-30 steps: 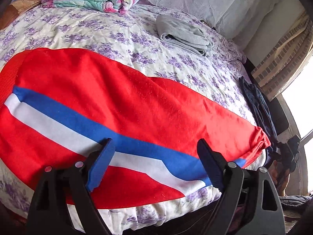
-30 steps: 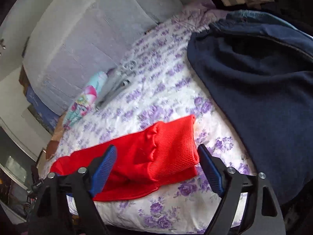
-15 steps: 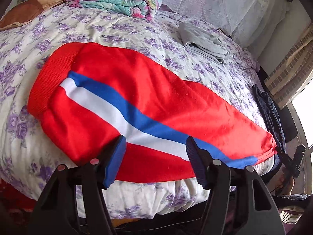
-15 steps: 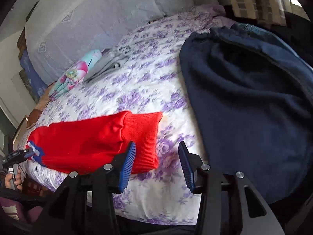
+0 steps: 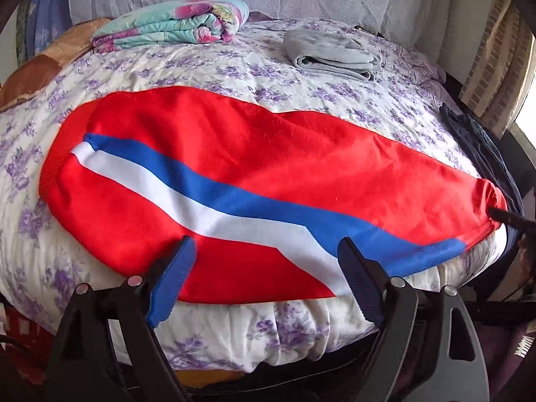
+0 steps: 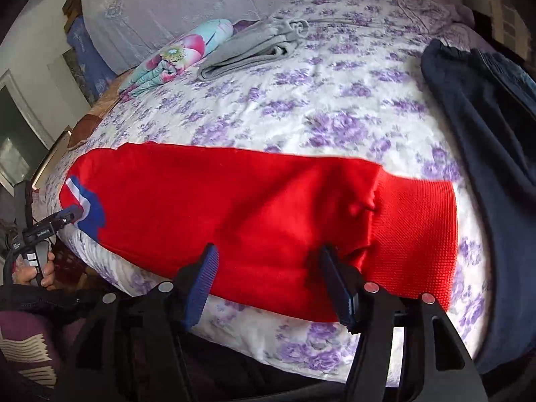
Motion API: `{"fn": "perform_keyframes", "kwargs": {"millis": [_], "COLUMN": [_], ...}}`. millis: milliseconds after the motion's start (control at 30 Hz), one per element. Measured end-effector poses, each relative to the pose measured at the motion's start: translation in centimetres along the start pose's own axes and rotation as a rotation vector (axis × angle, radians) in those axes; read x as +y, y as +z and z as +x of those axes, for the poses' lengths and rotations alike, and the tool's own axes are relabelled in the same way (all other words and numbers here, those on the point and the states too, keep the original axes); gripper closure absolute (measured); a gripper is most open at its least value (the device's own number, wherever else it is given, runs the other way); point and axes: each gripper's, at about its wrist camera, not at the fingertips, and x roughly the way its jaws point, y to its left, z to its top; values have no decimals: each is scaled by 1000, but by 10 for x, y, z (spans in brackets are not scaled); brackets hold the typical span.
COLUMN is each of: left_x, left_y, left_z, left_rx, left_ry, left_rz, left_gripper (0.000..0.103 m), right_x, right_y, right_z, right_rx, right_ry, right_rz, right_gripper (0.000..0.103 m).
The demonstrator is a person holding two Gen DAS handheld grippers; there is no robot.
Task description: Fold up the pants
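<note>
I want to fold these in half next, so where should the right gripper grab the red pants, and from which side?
Probably the ribbed cuff of the red pants, coming from the near bed edge. The right gripper is open beside it, the cuff's end lies flat and free on the bedspread, and its thick knit should pinch firmly.

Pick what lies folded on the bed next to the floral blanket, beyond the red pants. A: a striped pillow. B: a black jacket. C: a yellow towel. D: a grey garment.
D: a folded grey garment lies on the bed to the right of the floral blanket, beyond the red pants.
</note>
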Motion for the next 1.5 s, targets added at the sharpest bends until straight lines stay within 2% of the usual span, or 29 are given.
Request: {"fn": "perform_keyframes", "kwargs": {"millis": [33, 100, 133, 200, 267, 367, 433, 500, 633, 733, 833, 867, 967, 1100, 1233, 1367, 1467, 1500], "left_x": [0, 2, 4, 10, 17, 28, 37, 47, 53, 62, 67, 67, 61, 58, 60, 61, 60, 60], "left_y": [4, 17, 27, 45, 58, 64, 59, 50, 40, 40, 41, 42, 42, 41, 40, 40, 40, 40], "left_z": [-5, -16, -20, -21, -9, 15, 27, 31, 23, 18, 16, 17, 20, 22, 22, 22, 22, 22], "left_rx": [-7, -48, -74, -101, -89, -42, -3, 18, 15, 22, 34, 38, 44, 39, 38, 38, 36, 35], "left_ry": [-22, -37, -30, -22, -26, 10, 36, 27, 19, -19, -48, -47, -21, 0, -8, -14, -4, -3], "left_rz": [-1, 2, 5, -11, -28, -52, -75, -91, -100, -146, -176, -173, -151, -142, -150, -154, -141, -136], "left_gripper": [19, 18, 15, 10, 9, 9, 9, 10, 10, 9, 9, 10, 9, 7, 7, 7, 7, 7], "right_x": [12, 44, 63, 97, 127, 157, 173, 187, 206, 209, 202, 201, 208, 215, 186, 175, 173, 174], "right_y": [18, 57, 78, 116, 146, 171, 174, 169, 147, 135, 130, 129, 125, 145, 166, 174, 180, 180], "right_z": [-2, 6, 19, 55, 106, 183, 220, 242, 254, 244, 247, 252, 272, 285, 276, 272, 271, 272], "right_rx": [-15, -9, 15, 79, 179, 369, 472, 558, 777, 865, 914, 925, 931, 769, 592, 538, 537, 539], "right_ry": [56, 160, 216, 315, 371, 449, 464, 472, 575, 593, 641, 649, 698, 787, 877, 846, 751, 729], "right_rz": [-21, -76, -96, -116, -121, -61, -60, -99, -109, -134, -63, -41, -9, -3, 119, 136, 77, 70], "right_gripper": [38, 27, 23, 21, 21, 21, 21, 21, 21, 21, 19, 15, 14, 15, 15, 17, 30, 31]}}
